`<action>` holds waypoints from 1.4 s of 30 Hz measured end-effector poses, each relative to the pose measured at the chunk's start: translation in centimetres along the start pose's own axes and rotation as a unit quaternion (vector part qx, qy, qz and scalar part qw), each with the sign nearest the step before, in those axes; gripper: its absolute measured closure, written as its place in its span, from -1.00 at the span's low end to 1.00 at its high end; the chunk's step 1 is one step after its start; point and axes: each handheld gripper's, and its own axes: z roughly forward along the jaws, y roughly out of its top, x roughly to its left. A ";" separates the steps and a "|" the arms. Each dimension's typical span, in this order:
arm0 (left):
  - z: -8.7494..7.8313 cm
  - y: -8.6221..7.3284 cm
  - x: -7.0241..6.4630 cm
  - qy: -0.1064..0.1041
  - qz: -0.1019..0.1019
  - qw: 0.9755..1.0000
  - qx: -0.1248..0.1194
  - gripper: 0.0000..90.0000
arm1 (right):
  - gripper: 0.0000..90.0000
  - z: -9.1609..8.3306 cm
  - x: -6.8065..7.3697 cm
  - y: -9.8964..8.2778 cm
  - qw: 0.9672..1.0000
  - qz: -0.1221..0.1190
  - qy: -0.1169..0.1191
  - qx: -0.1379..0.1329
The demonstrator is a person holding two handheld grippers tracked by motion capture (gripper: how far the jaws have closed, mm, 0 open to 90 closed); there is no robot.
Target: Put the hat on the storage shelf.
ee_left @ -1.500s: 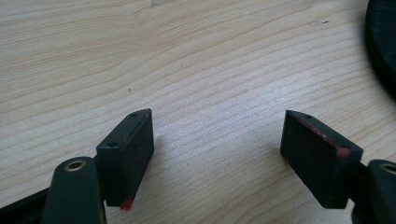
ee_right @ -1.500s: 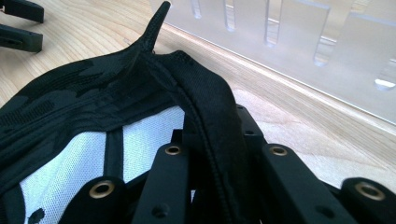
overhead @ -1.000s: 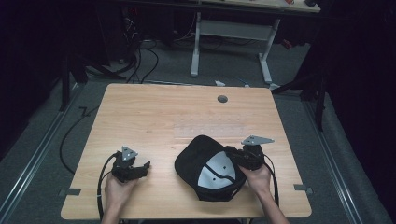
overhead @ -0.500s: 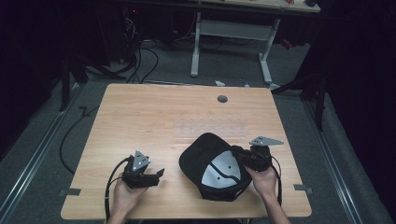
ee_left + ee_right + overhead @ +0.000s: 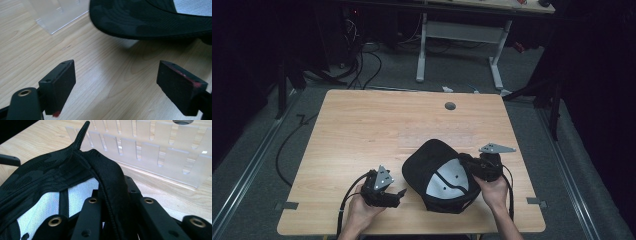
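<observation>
High view: overhead, facing forward and down across tabletop [image 5: 377,130]. Gripper views: close, low, along jaws. Shared: black cap [image 5: 427,165] [image 5: 150,20] [image 5: 50,177].

Right claw [image 5: 117,220] tips hidden behind the cap [image 5: 110,182] band — cap's crown cut off at the left gripper view's top edge

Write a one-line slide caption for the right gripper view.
Right gripper clamped on the rim of an upturned black cap, clear slotted rack standing behind on the wooden table.

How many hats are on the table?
1. The black cap lies upside down near the table's front edge, its rim pinched by the right gripper. No other hat is visible.
</observation>
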 end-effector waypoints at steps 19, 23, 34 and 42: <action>0.7 0.1 -1.5 -0.008 0.033 0.999 -0.017 -0.66 | 0.77 0.8 1.0 0.5 1.000 -0.006 0.001 0.019; 0.7 0.0 -1.7 -0.008 0.046 0.999 -0.015 -0.66 | 0.77 1.0 1.1 0.5 0.999 -0.006 -0.001 0.034; 0.8 0.0 -2.7 -0.008 0.090 0.996 -0.016 -0.59 | 0.77 1.3 1.4 0.6 0.999 -0.002 -0.003 0.045; 0.9 -0.2 -2.8 -0.010 0.103 0.995 -0.013 -0.49 | 0.77 1.3 1.6 0.6 0.999 -0.004 -0.004 0.053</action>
